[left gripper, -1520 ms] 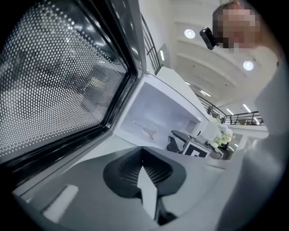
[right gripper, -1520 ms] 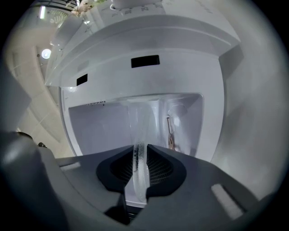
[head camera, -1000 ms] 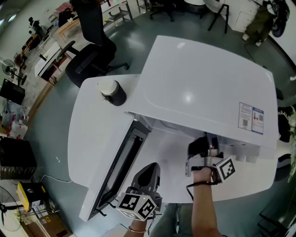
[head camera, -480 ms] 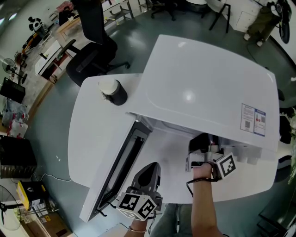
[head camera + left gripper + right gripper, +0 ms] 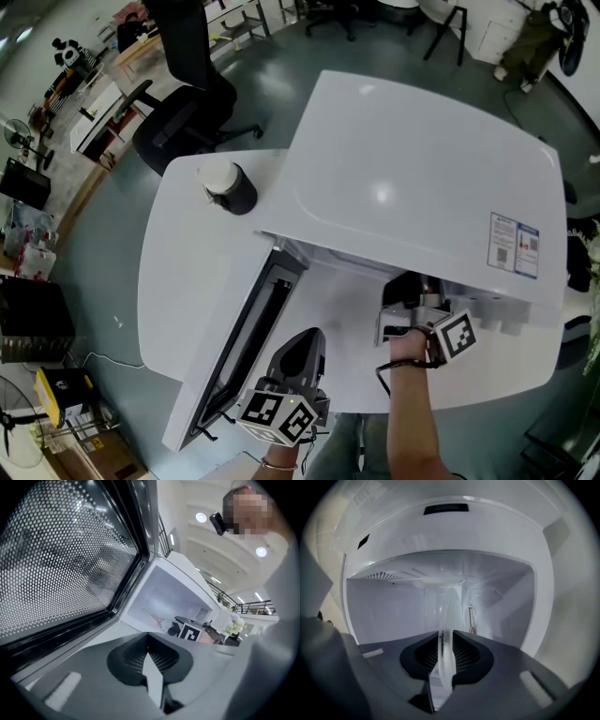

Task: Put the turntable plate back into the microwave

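Right tool (image 5: 446, 638) clamped on the rim of the clear glass turntable plate (image 5: 450, 606). Plate seen edge-on, running ahead of the tool into the white microwave (image 5: 389, 606) cavity. Left tool (image 5: 149, 645) jaws together, empty, beside the open mesh-windowed door (image 5: 56, 555). Both tools sit almost where they were a second ago. In the head view the microwave top hides the plate; only the right gripper view shows it.

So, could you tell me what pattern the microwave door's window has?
The door window has a fine grid of dots, clearest in the left gripper view.
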